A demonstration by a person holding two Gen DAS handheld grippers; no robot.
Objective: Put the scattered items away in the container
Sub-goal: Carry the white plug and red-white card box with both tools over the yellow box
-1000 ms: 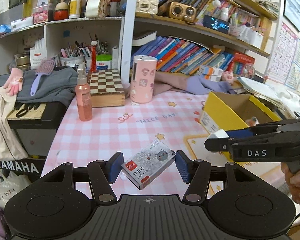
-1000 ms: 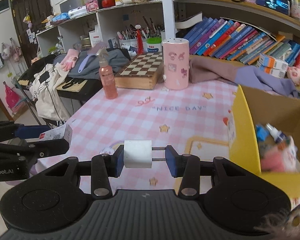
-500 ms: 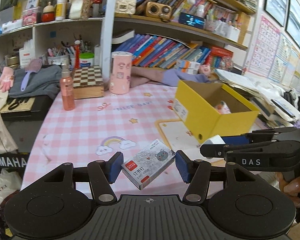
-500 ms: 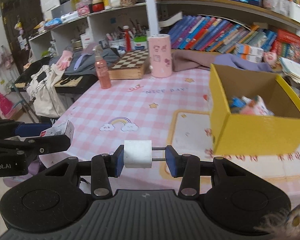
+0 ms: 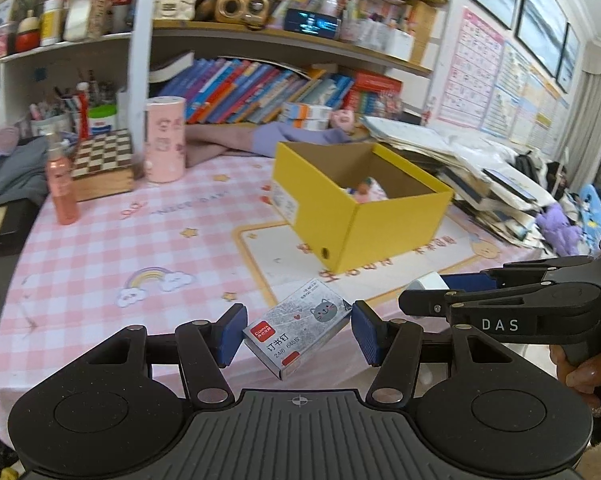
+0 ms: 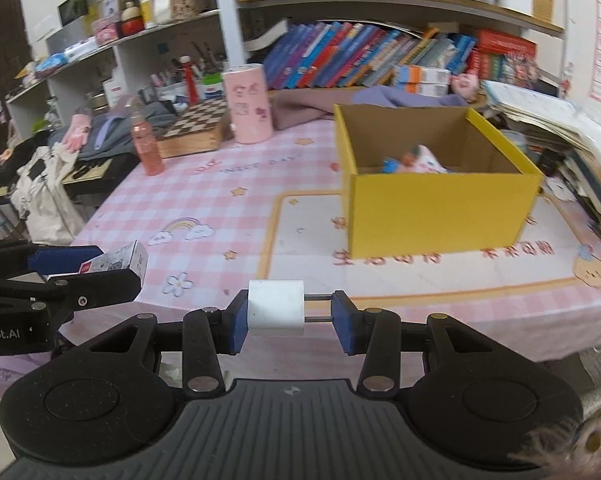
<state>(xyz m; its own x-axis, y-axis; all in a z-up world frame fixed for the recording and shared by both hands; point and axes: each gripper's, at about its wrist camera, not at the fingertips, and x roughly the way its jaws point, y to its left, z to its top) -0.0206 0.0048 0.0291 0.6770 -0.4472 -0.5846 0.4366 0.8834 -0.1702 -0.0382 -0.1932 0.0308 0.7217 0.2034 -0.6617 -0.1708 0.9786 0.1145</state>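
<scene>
My left gripper is shut on a grey staple box with a cat picture, held above the table's near edge. The staple box also shows in the right wrist view. My right gripper is shut on a white plug adapter, its two metal prongs against the right pad. The adapter's tip shows in the left wrist view. The open yellow box stands ahead on the table, also in the right wrist view, with several small items inside.
A pink spray bottle, a chessboard box and a pink cylinder stand at the table's far left. Stacked papers and books lie right of the yellow box. Shelves of books rise behind.
Both grippers have pulled back and swung right, each holding its item. The yellow box now stands farther ahead and fully in view.
</scene>
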